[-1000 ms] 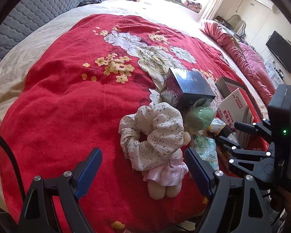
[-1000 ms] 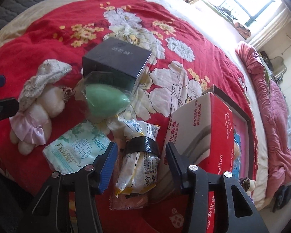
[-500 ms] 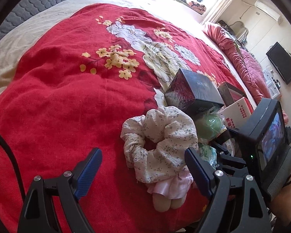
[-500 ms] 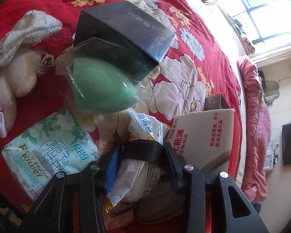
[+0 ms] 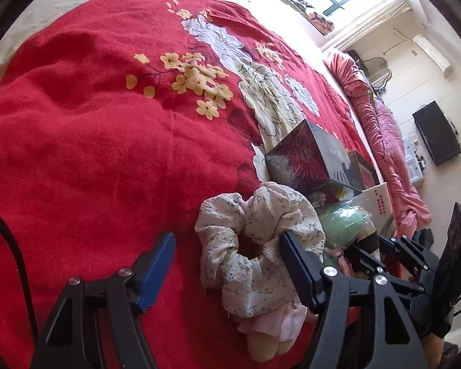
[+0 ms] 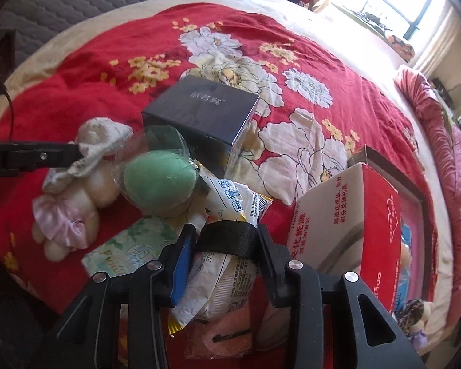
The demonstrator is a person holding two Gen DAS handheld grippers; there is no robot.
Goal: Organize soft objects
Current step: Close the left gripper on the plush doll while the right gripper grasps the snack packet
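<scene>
Right gripper (image 6: 222,246) pinches one white snack packet (image 6: 221,273) at its black band, both pads pressed on it, jaws just closed in a bit further. Packet sits over a pink item I can't identify.

Left gripper (image 5: 227,258) is part spread, jaws just been closing; right pad touches the floral scrunchie (image 5: 255,243), left blue pad is clear of it over bare blanket. No grip yet.

Scrunchie, one, lies on top of one small plush doll in a pink skirt (image 6: 73,203).

Just beside, toward the right gripper:
- one green sponge egg in clear wrap (image 6: 159,181)
- one tissue pack (image 6: 132,246)
- one black box (image 6: 199,113)
- one red-and-white carton (image 6: 353,212)

All on the red floral blanket (image 5: 92,153), near its front edge.
</scene>
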